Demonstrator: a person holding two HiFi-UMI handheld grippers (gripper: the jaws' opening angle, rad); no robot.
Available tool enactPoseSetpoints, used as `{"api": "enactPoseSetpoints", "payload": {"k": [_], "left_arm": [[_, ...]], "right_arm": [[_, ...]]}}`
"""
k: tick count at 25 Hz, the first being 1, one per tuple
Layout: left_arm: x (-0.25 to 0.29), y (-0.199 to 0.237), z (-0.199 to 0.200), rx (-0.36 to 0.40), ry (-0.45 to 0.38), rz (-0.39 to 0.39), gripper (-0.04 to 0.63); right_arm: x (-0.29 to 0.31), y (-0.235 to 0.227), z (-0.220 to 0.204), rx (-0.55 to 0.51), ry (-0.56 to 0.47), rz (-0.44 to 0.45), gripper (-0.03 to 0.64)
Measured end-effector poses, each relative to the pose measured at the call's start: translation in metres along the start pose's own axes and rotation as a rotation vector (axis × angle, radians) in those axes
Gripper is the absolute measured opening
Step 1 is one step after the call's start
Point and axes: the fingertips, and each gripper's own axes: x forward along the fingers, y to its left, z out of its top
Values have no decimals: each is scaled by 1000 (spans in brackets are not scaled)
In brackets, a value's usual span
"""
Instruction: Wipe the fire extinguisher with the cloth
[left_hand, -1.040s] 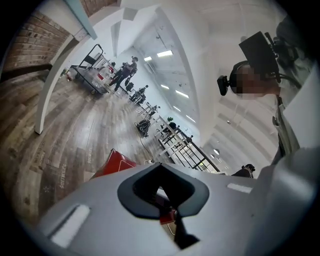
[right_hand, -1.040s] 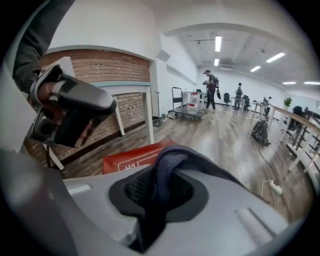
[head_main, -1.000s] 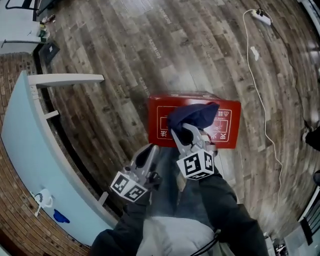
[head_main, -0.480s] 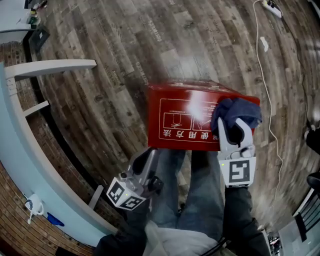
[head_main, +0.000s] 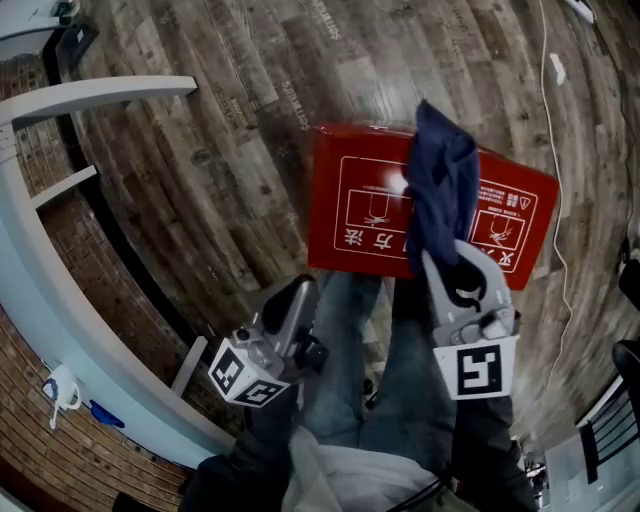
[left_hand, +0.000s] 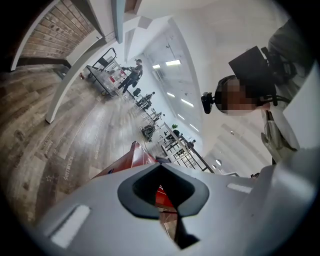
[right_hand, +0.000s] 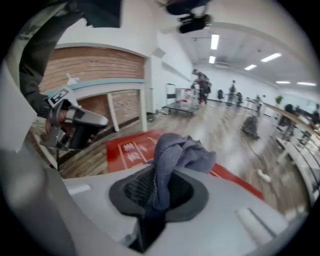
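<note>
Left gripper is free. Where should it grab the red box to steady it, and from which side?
Likely the near left corner of the red box, coming from the person's side with the left gripper: the broad flat top is too wide to span, and the cloth in the right gripper covers its middle.

Grey-brown wood-plank floor (head_main: 230, 120), worn. Flat on it, a red fire extinguisher box (head_main: 360, 215), white diagrams facing up. Just beside the box's right end, a thin white cable (head_main: 553, 120) and a small white plug block (head_main: 558, 68). At left, a pale curved counter (head_main: 60, 330), standing on the boards.
</note>
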Motion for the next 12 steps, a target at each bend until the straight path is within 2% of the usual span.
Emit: {"api": "enactPoseSetpoints", "payload": {"k": [2,3,6,8,10,12], "left_arm": [[-2,1,-2,-7,-2,-5,3],[-2,1,-4,-13,-3,-7,3],[-1,1,-7,-25,-1,-11,3],[2,0,-8,-28,1,-11,3],[4,-2,-9,-27,0,-12,3],[6,-5,-10,-21,6,-17,3]], "right_arm": [[-36,-52,-50,145,108,-185,57],[-47,-69,-66,180,141,-242,57],[-47,-78,-66,218,123,-276,57],[-23,-53,-38,244,58,-211,57],[9,-2,-6,204,45,-51,57],[34,59,20,90,74,136,57]]}}
